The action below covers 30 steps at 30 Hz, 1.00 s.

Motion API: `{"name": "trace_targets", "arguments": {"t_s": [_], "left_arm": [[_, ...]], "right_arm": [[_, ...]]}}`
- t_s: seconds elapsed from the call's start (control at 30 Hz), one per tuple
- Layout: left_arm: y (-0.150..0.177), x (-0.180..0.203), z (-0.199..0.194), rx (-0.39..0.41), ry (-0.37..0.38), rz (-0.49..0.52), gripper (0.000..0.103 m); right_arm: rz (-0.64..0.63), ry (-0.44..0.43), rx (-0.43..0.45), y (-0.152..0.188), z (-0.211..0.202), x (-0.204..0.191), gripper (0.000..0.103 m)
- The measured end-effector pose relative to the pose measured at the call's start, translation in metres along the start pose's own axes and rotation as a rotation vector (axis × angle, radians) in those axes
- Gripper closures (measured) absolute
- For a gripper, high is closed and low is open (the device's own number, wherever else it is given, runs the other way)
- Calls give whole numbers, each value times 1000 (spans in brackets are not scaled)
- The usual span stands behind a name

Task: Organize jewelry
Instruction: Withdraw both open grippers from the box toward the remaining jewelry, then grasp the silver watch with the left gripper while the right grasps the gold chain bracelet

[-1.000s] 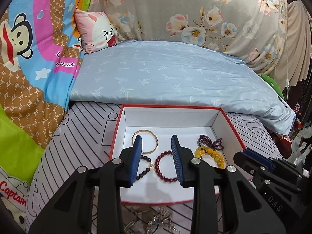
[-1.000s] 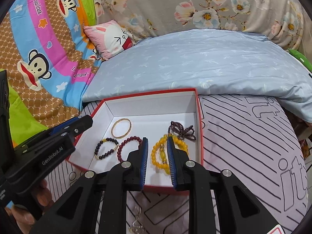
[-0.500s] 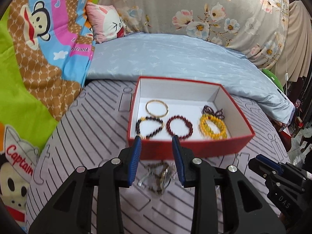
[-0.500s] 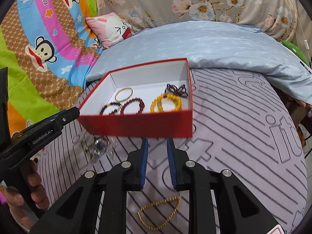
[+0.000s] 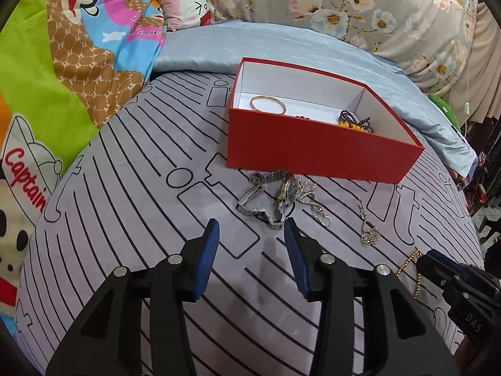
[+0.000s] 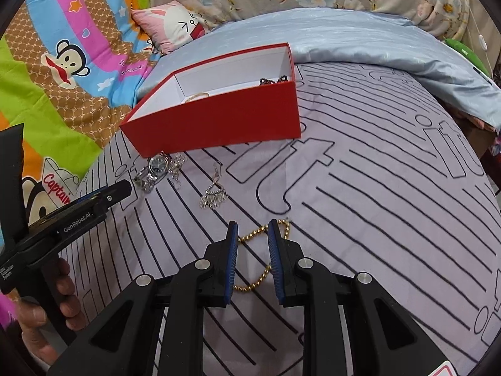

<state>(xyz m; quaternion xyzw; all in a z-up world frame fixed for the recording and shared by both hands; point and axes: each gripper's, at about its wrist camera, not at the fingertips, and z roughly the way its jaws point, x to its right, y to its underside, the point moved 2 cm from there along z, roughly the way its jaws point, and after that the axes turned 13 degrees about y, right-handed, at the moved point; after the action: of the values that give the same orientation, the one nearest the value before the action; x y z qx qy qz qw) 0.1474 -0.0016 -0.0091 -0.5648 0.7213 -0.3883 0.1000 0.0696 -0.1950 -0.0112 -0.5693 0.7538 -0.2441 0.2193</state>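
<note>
A red box (image 5: 313, 150) with a white inside stands on the striped bed cover and holds a gold bangle (image 5: 267, 104) and beaded bracelets. It also shows in the right wrist view (image 6: 216, 122). In front of it lie silver watches (image 5: 269, 197) and a silver chain with pendant (image 5: 368, 230). My left gripper (image 5: 250, 228) is open and empty, just short of the watches. My right gripper (image 6: 253, 230) is open, low over a gold bead bracelet (image 6: 266, 257) that runs between its fingers. The watches (image 6: 156, 169) and silver chain (image 6: 214, 192) lie to its left.
A light blue quilt (image 5: 281, 44) lies behind the box. A pink rabbit pillow (image 6: 175, 26) and a cartoon monkey blanket (image 5: 62, 62) are at the left. The striped cover (image 6: 375, 188) spreads right of the box.
Both grippers have pulled back from above the box and dropped low over the cover. The left now faces the watches. The right has come down over the gold bead bracelet.
</note>
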Motion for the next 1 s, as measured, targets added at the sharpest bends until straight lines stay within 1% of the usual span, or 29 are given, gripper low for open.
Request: {"name": "trace_targets", "arguments": {"t_s": [0.13, 0.3, 0.37, 0.4, 0.8, 0.9, 0.97, 1.0], "left_arm": [[6, -1, -1, -2, -1, -9, 62], [13, 2, 1, -9, 8, -6, 62], [16, 4, 2, -11, 11, 0, 62], [17, 5, 2, -13, 11, 1, 62], [19, 3, 4, -17, 21, -3, 62], [18, 2, 5, -20, 24, -6, 62], [18, 2, 6, -21, 26, -8, 62], [17, 2, 6, -23, 25, -8, 62]], "right_arm": [[7, 4, -17, 9, 1, 4, 82], [1, 29, -13, 12, 1, 5, 82], [11, 34, -10, 12, 2, 7, 75], [14, 38, -9, 12, 3, 8, 75], [0, 62, 6, 2, 16, 2, 75], [1, 69, 14, 0, 19, 1, 80], [7, 77, 13, -2, 21, 2, 91], [15, 79, 11, -2, 22, 4, 94]]}}
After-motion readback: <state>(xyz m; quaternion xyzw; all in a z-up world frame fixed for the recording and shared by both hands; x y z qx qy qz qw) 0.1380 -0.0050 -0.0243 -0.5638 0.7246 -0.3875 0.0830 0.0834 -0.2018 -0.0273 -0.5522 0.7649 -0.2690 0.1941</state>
